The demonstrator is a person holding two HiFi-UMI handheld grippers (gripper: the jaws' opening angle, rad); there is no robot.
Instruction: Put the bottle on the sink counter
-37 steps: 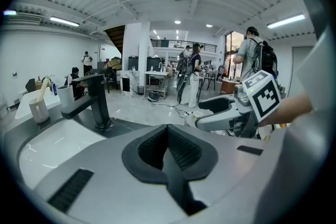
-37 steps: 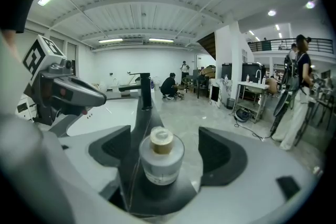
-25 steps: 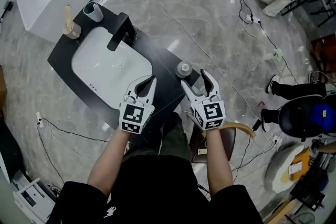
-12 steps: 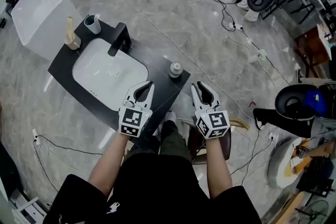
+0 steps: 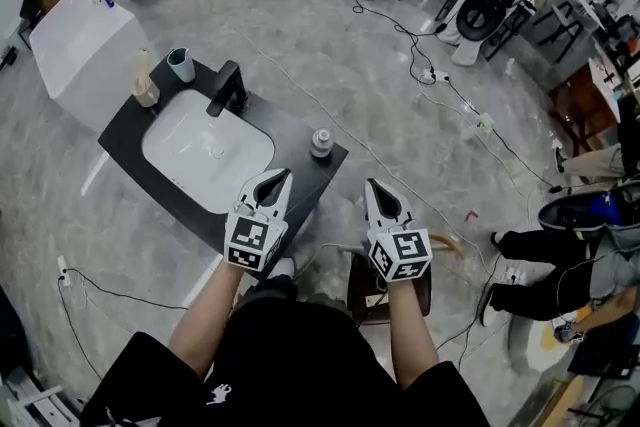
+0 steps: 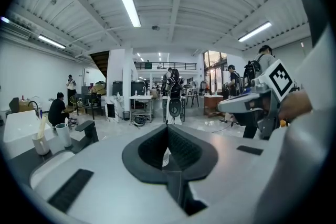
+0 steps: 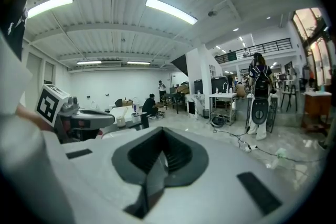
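The bottle (image 5: 321, 142) stood upright at the dark table's (image 5: 291, 143) right end, right of the sink (image 5: 190, 155). Nearer, the left tool (image 5: 278, 177) and right tool (image 5: 377, 189) were each pinched closed, empty.

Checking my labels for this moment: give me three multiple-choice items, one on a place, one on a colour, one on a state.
1. Where does the bottle stand? A on the floor; B on the counter beside the basin; C on a shelf.
2. Colour of the faucet? A black; B red; C gold.
3. The right gripper, its jaws? A wide apart; B shut on the bottle; C together, empty.
B: upright on the dark counter. A: black finish. C: its view shows them meeting, nothing between.
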